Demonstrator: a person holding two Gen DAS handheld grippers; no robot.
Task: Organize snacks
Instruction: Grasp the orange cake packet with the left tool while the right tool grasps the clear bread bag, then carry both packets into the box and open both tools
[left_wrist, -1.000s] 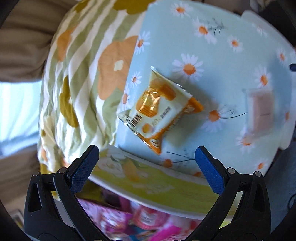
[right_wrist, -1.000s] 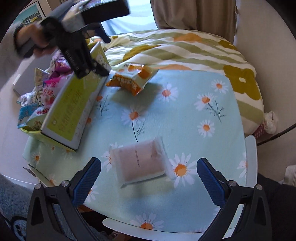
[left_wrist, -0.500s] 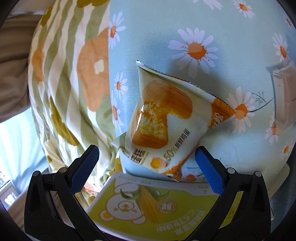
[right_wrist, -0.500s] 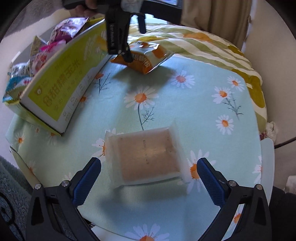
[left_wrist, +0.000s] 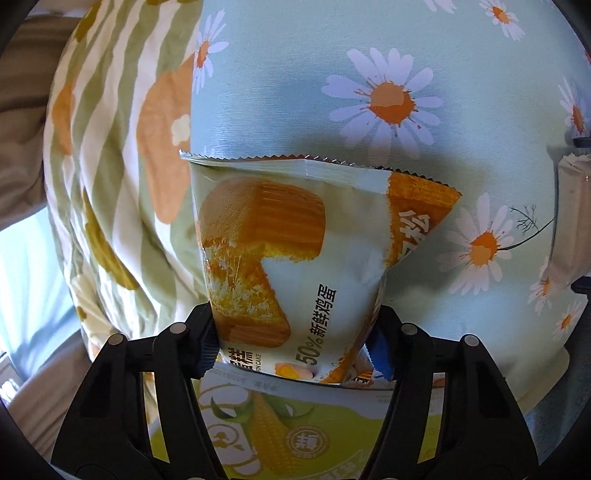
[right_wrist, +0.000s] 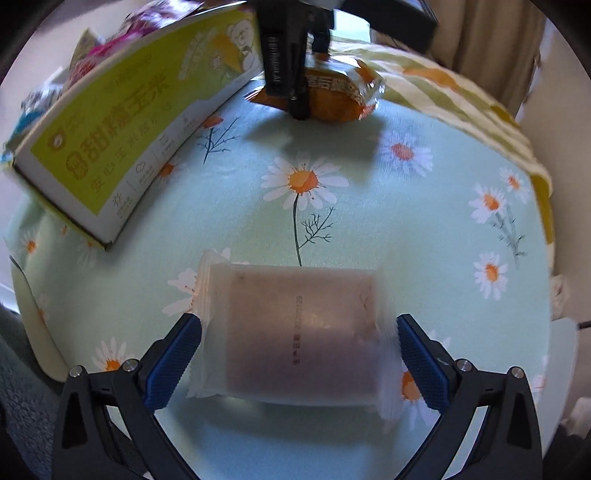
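An orange and white cake packet (left_wrist: 288, 240) lies on the daisy tablecloth (left_wrist: 369, 44) beside the box. My left gripper (left_wrist: 291, 343) is closing, its pads pressing the packet's near end from both sides. The right wrist view shows that same cake packet (right_wrist: 340, 99) at the table's far side under the left gripper (right_wrist: 299, 107). A translucent packet with a pinkish-brown cake (right_wrist: 295, 328) lies near the front. My right gripper (right_wrist: 297, 362) stands open, one finger on each side of it, the pads just off its edges.
A green and white cardboard box (right_wrist: 122, 140) lies along the table's left side, with several colourful snack bags (right_wrist: 110, 40) inside. A striped, flowered bedspread (left_wrist: 122, 147) lies beyond the table's edge. A curtain (right_wrist: 480, 33) hangs at the back.
Both grippers came down toward the table. The left jaws went from wide open around the cake packet to pinching it. The right gripper now straddles the translucent packet.
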